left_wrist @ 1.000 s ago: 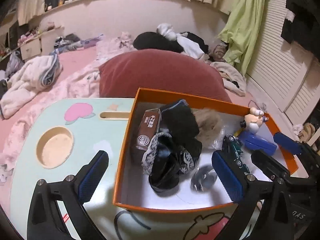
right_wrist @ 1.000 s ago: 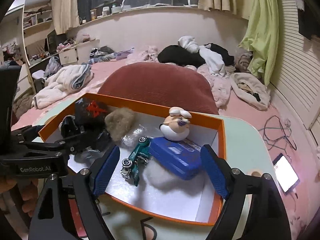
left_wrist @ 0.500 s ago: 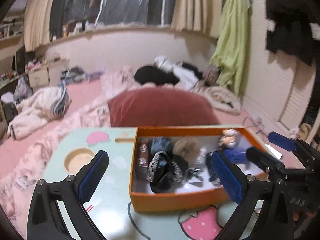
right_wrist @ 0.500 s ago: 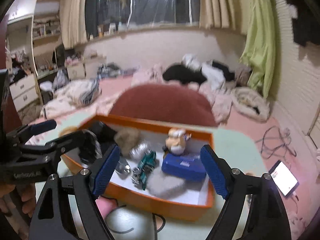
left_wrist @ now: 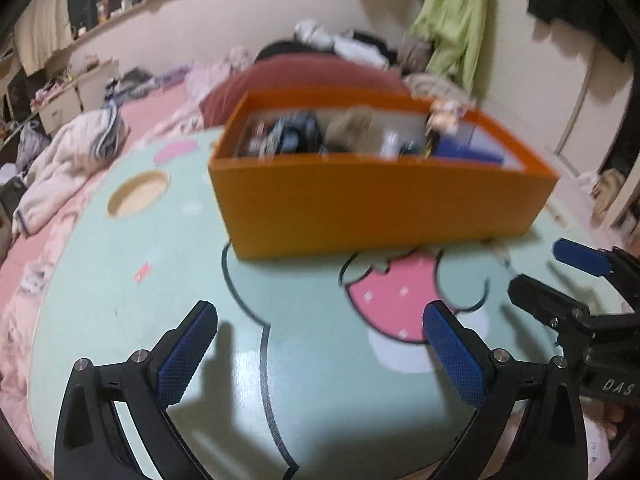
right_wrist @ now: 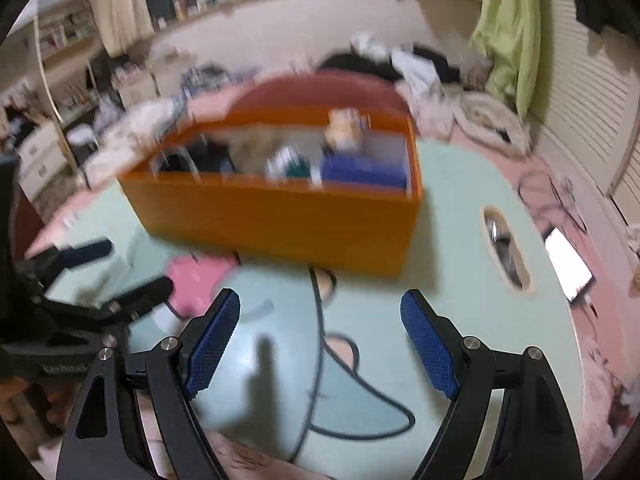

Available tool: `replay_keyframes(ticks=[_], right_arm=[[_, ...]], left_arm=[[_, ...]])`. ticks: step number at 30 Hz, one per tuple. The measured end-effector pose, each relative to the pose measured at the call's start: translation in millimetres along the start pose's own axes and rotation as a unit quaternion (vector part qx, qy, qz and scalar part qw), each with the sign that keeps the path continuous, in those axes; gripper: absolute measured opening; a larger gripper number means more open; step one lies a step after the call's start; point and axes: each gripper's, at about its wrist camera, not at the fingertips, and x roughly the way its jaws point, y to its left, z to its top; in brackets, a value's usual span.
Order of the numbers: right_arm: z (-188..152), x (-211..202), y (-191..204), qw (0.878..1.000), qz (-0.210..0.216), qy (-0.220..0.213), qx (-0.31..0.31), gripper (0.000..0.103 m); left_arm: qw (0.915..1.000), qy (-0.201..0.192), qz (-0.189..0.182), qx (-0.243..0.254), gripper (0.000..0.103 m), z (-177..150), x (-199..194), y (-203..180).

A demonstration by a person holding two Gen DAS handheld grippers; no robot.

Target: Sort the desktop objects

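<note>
"DAS" reads in white on the right gripper (left_wrist: 560,276) body as seen in left view; other lettering too blurred. Orange cardboard box (left_wrist: 380,200), rectangular, sits mid counter (left_wrist: 120,280), mint w/ pink strawberry print (left_wrist: 392,292). Inside, blurred: blue case (right_wrist: 364,172), beige fuzzy lump (left_wrist: 352,132), figurine (right_wrist: 346,130). Left gripper (left_wrist: 320,356) and right gripper fingers spread wide, ribbed blue pads (right_wrist: 428,344), empty, near the box.

You get dim, warm indoor light from above; finger shadows fall on the table (left_wrist: 132,312). Motion blur smears the orange box (left_wrist: 376,204) and its contents, worse in your right view. Fisheye bends the edges, corners vignetted black. Phone screen (right_wrist: 568,266) blown out.
</note>
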Motion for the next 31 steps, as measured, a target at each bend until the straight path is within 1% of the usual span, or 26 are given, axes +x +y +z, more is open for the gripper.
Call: replay_keyframes(ticks=[1, 2, 4, 8, 19, 31], right_arm=[[-2.8, 6.5, -0.2, 1.000, -0.009, 0.019, -0.003, 0.083], [-5.3, 11.4, -0.1, 0.999, -0.016, 0.034, -0.007, 0.087], [-7.2, 10.9, -0.4, 0.999, -0.017, 0.035, -0.010, 0.089], [-9.7, 12.9, -2.7, 0.999, -0.014, 0.041, -0.012, 0.099], [-11.4, 13.1, -1.5, 0.999, -0.011, 0.043, -0.016, 0.102], [-10.7, 12.8, 0.4, 0.999, -0.011, 0.043, -0.016, 0.102]], left_arm=[[0.9998, 0.005, 0.016, 0.003, 0.103, -0.9, 3.0, -0.6], [0.9999, 0.006, 0.013, 0.001, 0.103, -1.9, 3.4, 0.6], [0.9999, 0.005, 0.013, 0.001, 0.103, -2.5, 2.8, 0.6], [0.9999, 0.005, 0.012, 0.002, 0.103, -2.6, 3.3, 0.2], [1.0000, 0.003, 0.008, 0.005, 0.103, 0.8, 5.6, 0.5], [0.9999, 0.000, 0.005, 0.009, 0.103, 0.6, 5.5, 0.5]])
